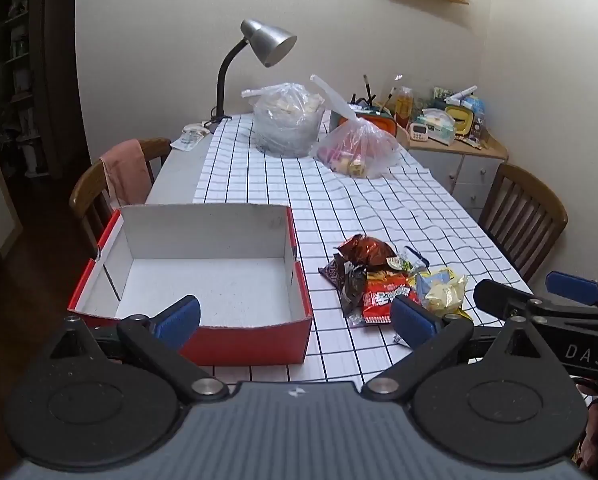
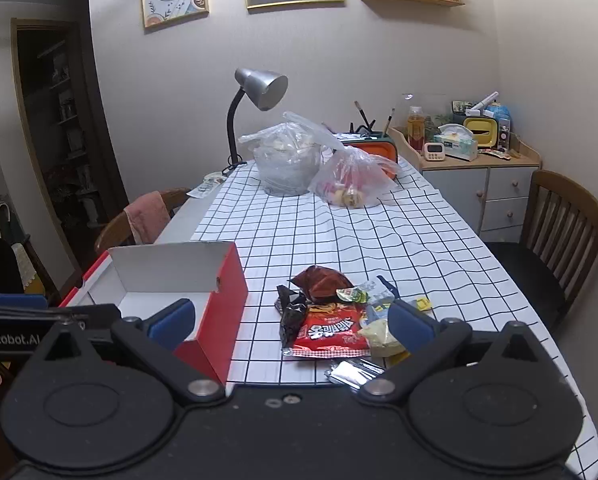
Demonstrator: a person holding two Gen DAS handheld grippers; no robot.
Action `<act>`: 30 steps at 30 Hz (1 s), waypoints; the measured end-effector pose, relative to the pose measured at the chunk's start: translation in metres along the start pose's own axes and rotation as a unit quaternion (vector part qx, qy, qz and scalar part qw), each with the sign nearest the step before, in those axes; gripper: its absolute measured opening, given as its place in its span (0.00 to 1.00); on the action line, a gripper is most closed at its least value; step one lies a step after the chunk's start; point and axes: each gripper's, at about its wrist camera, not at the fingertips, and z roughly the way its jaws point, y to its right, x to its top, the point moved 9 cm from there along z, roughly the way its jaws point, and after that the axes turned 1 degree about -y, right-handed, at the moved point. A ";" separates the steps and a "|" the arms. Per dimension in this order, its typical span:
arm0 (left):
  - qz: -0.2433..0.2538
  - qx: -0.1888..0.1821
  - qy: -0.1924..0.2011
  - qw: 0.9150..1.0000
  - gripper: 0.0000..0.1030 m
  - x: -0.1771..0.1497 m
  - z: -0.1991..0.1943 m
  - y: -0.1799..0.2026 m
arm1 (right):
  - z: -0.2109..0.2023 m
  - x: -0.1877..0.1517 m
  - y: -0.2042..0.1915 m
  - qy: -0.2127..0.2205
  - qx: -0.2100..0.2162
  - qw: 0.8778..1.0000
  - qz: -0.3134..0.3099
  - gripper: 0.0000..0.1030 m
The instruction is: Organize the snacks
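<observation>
A pile of snack packets (image 1: 383,280) lies on the checked tablecloth, right of an empty red box (image 1: 203,280) with a white inside. The pile holds a red packet (image 2: 331,332), a dark brown packet (image 2: 323,282), a black packet (image 2: 291,316), a yellow packet (image 2: 381,334) and a silver one (image 2: 355,372). My left gripper (image 1: 295,318) is open and empty, low over the box's near right corner. My right gripper (image 2: 291,322) is open and empty, just short of the pile. The box also shows in the right wrist view (image 2: 215,300).
Two filled clear plastic bags (image 1: 287,120) (image 1: 357,150) and a grey desk lamp (image 1: 265,42) stand at the table's far end. Wooden chairs stand at left (image 1: 99,184) and right (image 1: 527,216). A cluttered cabinet (image 2: 471,176) is at back right.
</observation>
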 end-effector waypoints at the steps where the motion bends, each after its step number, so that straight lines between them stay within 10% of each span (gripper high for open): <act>1: 0.000 -0.001 -0.003 1.000 0.99 0.000 0.001 0.000 | 0.001 0.000 0.001 -0.002 -0.001 1.000 0.001 1.00; 30: -0.007 0.005 -0.018 1.000 0.99 -0.006 0.005 0.010 | -0.002 -0.005 0.016 -0.027 0.018 0.999 0.009 0.98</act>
